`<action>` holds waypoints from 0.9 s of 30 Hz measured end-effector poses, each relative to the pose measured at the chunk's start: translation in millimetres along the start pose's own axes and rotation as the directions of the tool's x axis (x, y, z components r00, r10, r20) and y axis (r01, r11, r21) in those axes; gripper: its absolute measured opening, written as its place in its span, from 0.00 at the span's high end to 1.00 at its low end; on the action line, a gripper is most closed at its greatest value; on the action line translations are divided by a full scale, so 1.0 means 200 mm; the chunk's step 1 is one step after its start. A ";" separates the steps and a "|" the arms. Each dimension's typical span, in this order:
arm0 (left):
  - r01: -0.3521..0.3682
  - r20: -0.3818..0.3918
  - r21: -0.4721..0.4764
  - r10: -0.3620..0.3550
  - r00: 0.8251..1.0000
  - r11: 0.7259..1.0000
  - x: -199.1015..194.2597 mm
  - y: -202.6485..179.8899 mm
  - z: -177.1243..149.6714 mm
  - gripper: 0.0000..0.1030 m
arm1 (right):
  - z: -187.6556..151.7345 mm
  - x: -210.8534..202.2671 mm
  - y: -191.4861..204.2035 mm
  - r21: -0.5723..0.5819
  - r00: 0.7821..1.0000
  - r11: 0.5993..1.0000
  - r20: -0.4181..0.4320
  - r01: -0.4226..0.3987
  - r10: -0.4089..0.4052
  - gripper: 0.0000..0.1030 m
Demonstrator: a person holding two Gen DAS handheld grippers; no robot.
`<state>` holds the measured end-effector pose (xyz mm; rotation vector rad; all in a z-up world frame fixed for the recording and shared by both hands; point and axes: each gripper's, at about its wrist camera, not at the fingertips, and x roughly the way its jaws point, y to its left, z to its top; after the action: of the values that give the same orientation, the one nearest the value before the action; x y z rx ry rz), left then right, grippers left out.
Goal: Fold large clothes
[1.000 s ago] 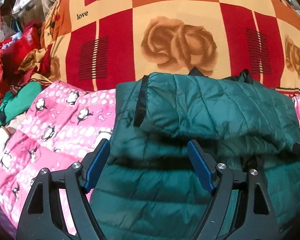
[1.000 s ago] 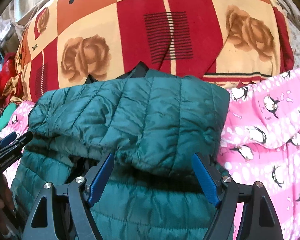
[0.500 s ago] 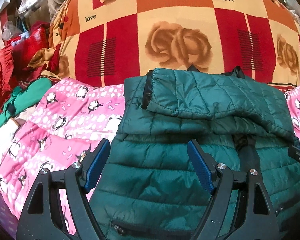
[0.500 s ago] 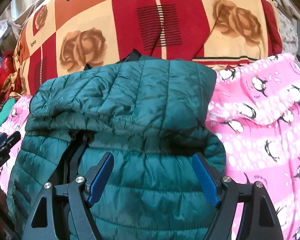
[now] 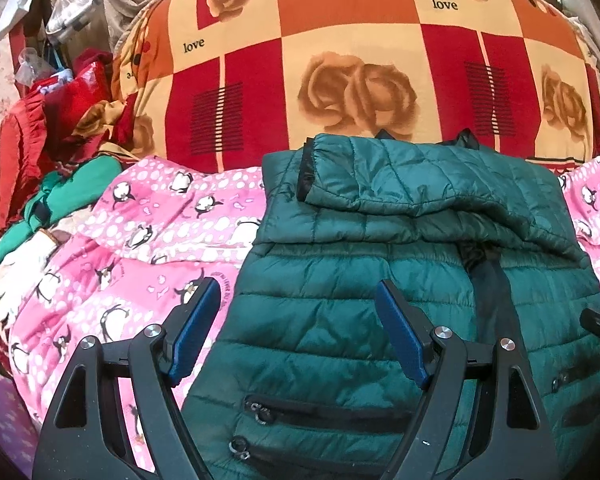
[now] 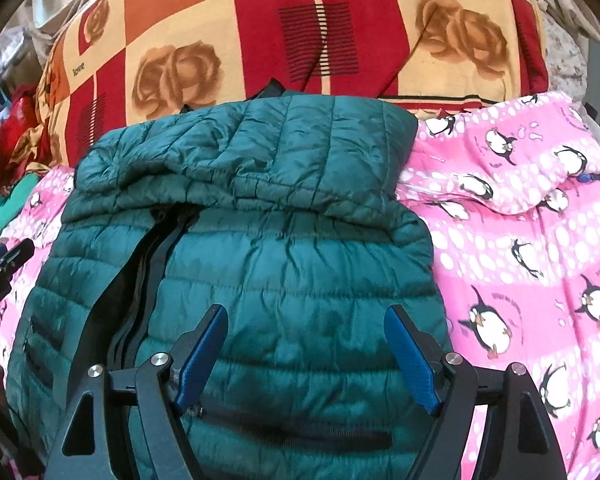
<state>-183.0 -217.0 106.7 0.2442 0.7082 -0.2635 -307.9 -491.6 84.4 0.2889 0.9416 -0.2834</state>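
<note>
Both tongs [image 5: 296, 300] farther back from half-folded quilted teal jacket [image 5: 380, 280]

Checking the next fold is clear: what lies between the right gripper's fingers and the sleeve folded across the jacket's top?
Only the green jacket's own quilted front; the right gripper hovers open over it, nothing else before the folded sleeve, per the right wrist view.

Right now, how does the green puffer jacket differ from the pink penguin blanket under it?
The green puffer jacket is plain, quilted and shiny; the pink penguin blanket is printed with penguins and white dots. The jacket is folded over at its top; the blanket lies spread, rumpled. Both lie on the bed.
</note>
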 end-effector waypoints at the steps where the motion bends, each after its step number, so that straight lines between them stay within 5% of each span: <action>1: 0.000 -0.001 -0.001 0.000 1.000 1.000 -0.01 0.00 0.00 0.22 | -0.01 -0.01 0.00 -0.003 1.000 1.000 0.000 0.000 0.000 0.24; 27: 0.018 -0.013 -0.059 -0.019 1.000 0.998 -0.22 0.25 -0.04 0.22 | -0.19 -0.18 0.04 -0.006 1.000 1.000 -0.013 -0.013 0.013 0.24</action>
<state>-204.3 -161.4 136.5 0.1837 0.7312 -0.2587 -353.9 -467.2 93.6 0.2912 0.9527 -0.2665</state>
